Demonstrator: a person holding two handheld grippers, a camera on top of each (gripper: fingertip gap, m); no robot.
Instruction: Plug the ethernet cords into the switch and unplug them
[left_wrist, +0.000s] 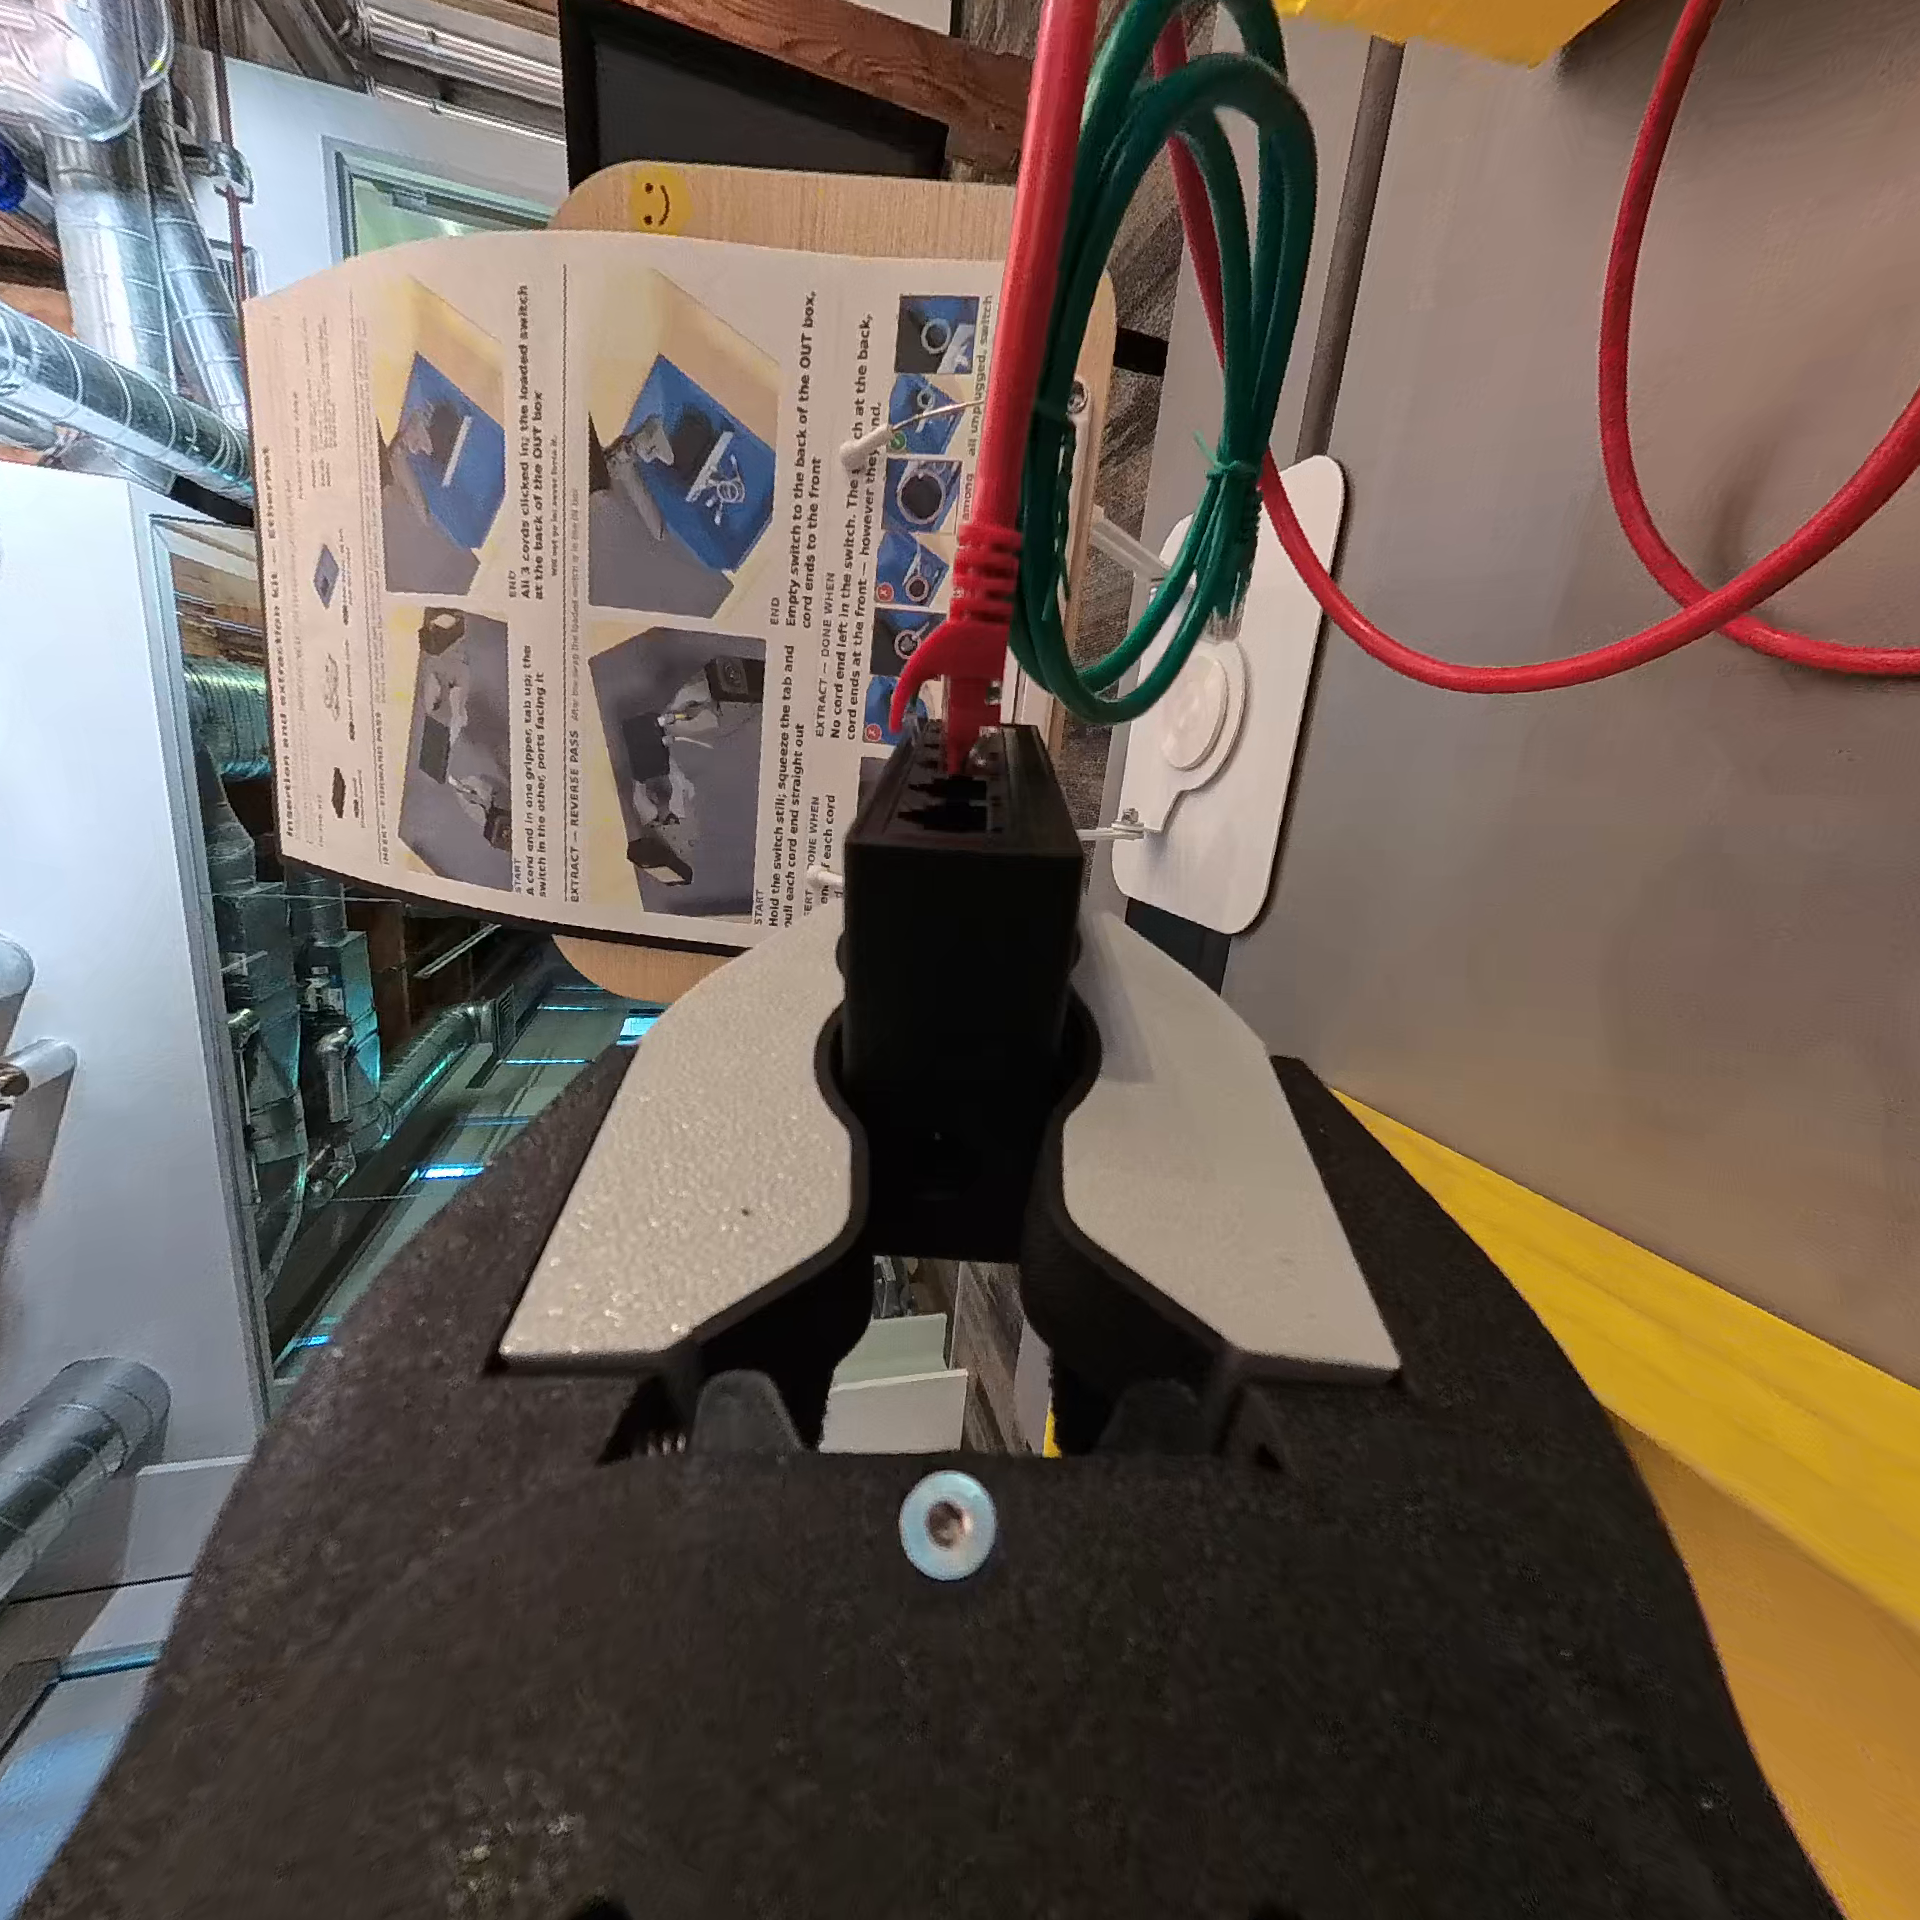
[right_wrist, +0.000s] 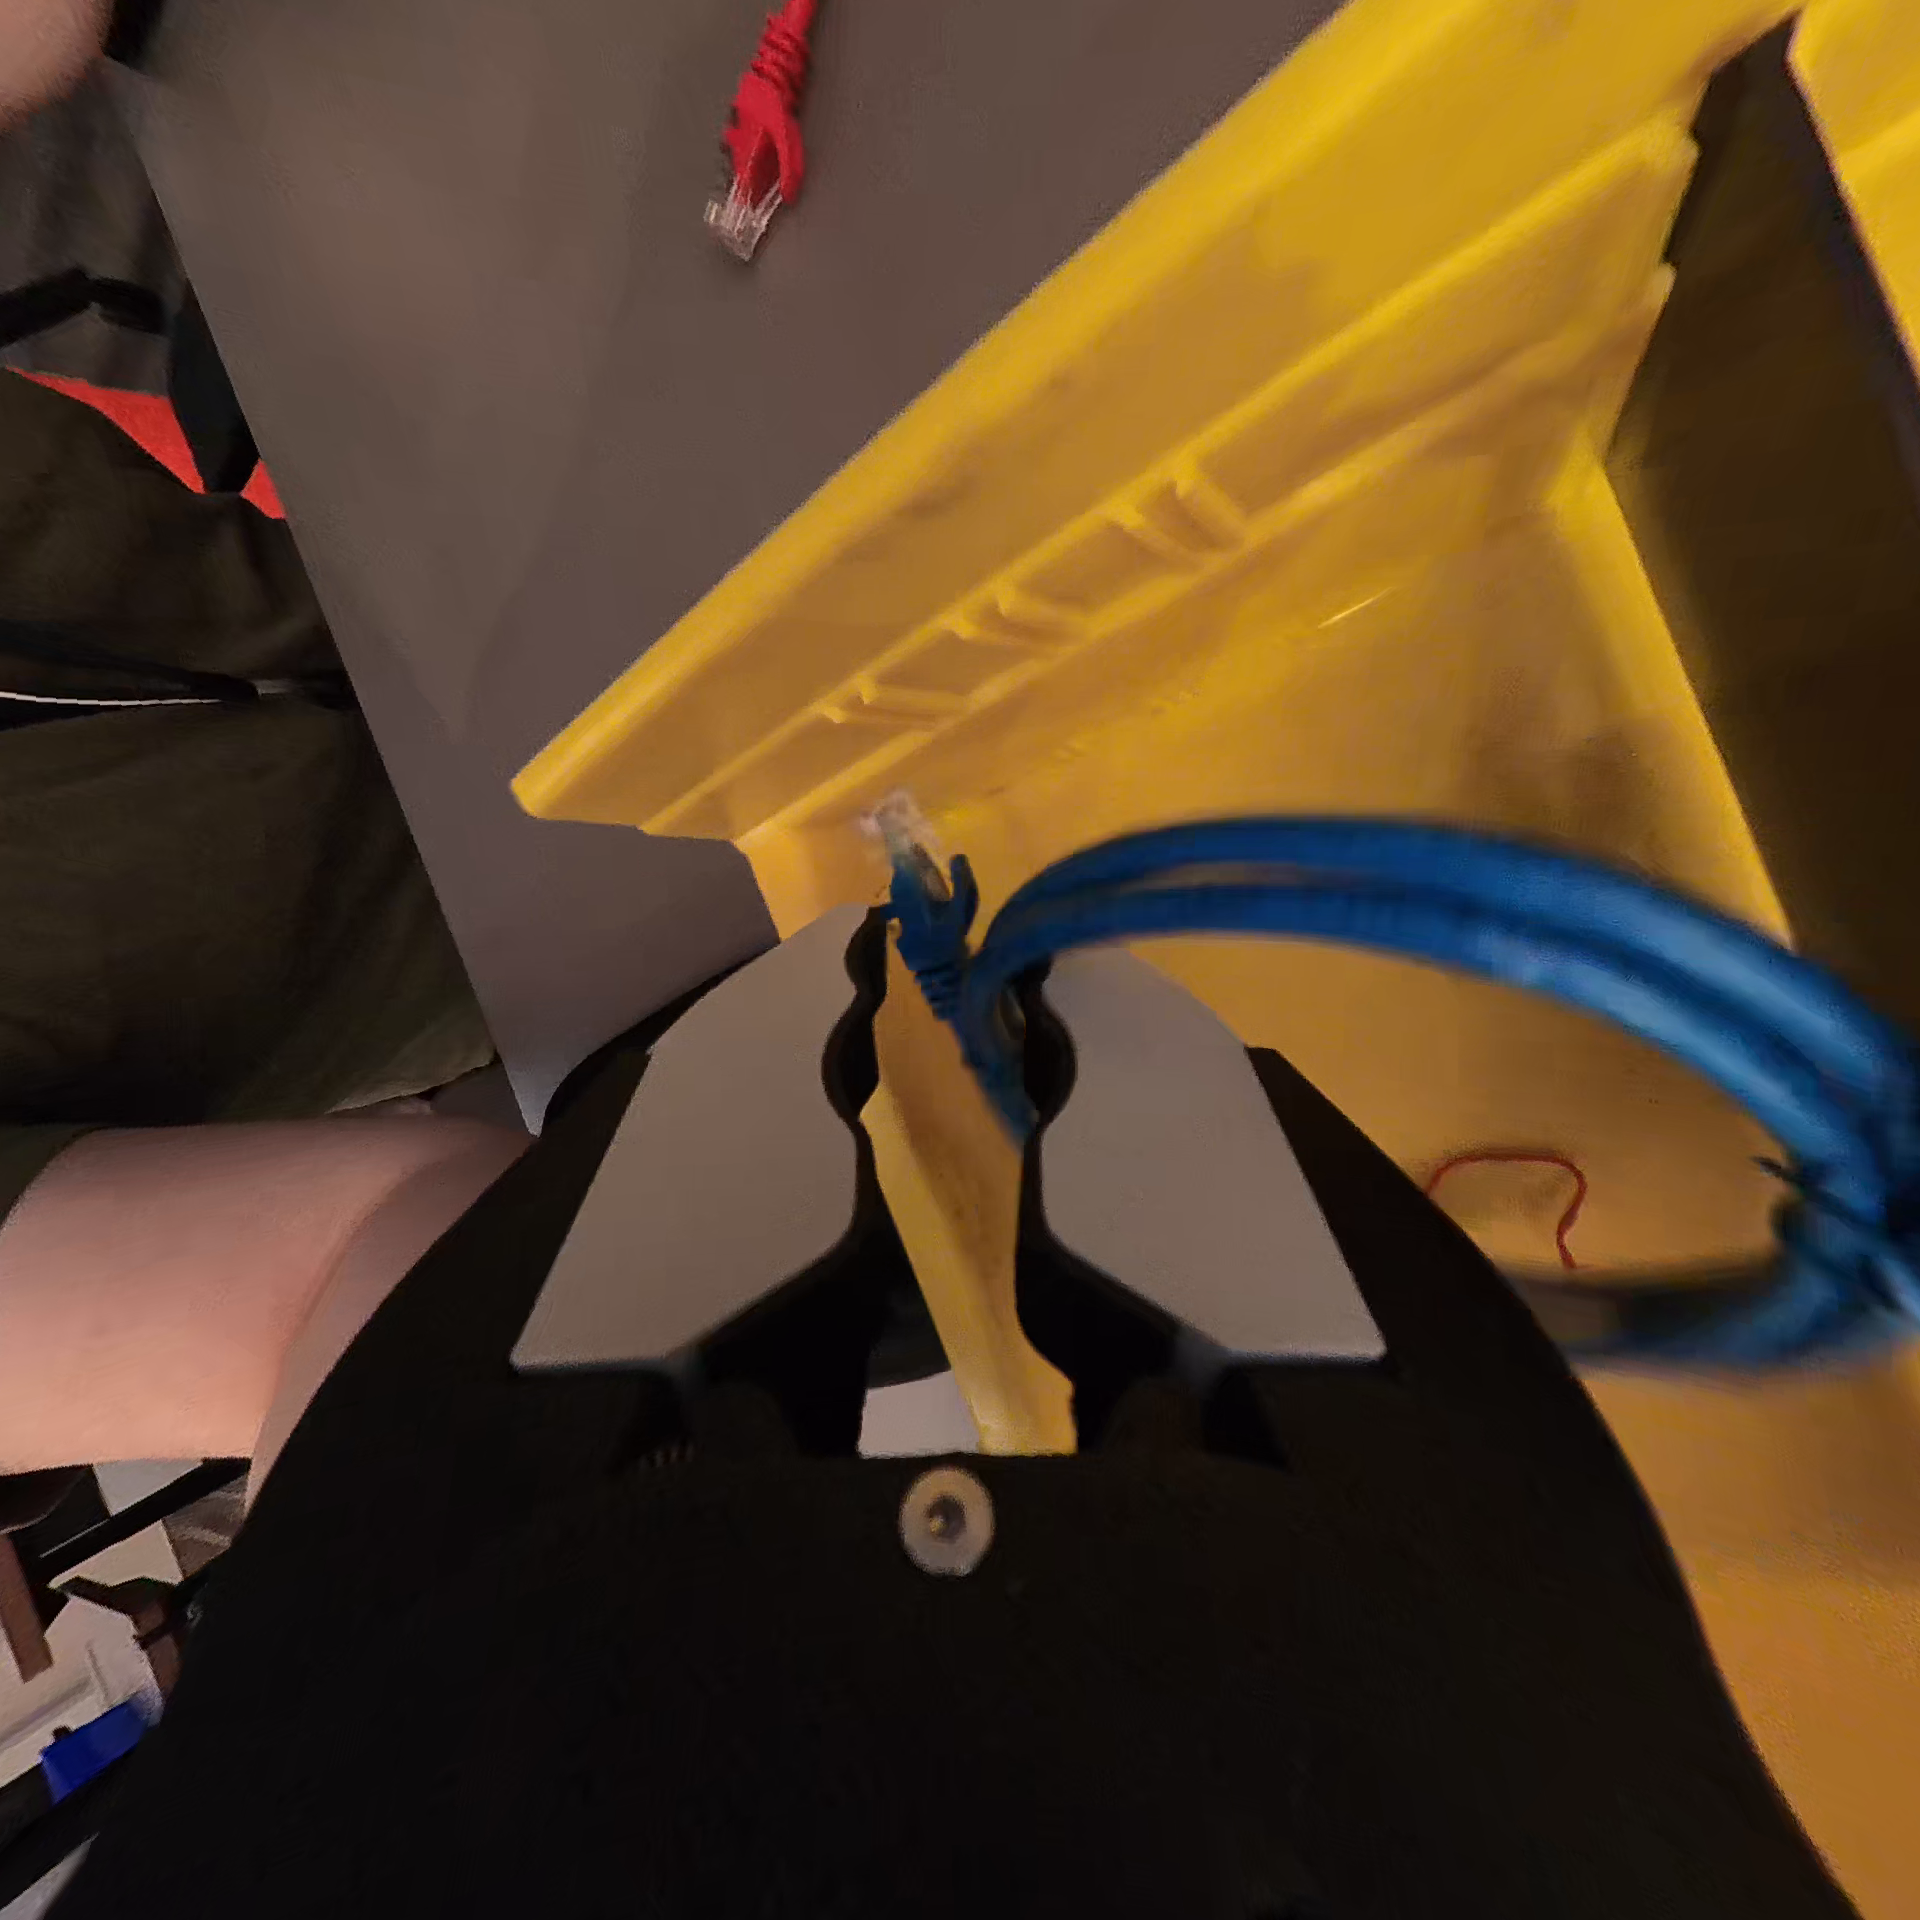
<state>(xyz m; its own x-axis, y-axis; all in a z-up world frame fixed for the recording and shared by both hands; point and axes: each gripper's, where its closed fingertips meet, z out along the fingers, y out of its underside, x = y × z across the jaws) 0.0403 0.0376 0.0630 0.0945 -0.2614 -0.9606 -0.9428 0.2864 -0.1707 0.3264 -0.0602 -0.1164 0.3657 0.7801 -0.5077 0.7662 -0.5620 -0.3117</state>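
A: Where is the black box-shaped plastic switch (left_wrist: 961, 997)?

B: Clamped in the left claw (left_wrist: 958, 1023), with the red ethernet cord (left_wrist: 977, 623) plugged into a port; a coiled green cord (left_wrist: 1174, 416) hangs beside it.

A: The right claw (right_wrist: 951, 997)?

B: Closed on the coiled blue ethernet cord (right_wrist: 1455, 914), by the yellow plastic bin (right_wrist: 1247, 468) on the grey worktop (right_wrist: 468, 416).

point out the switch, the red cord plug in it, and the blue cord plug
switch (left_wrist: 961, 997): left wrist view, on its black side face
red cord plug (left_wrist: 971, 665): left wrist view, on its boot
blue cord plug (right_wrist: 928, 914): right wrist view, on its boot
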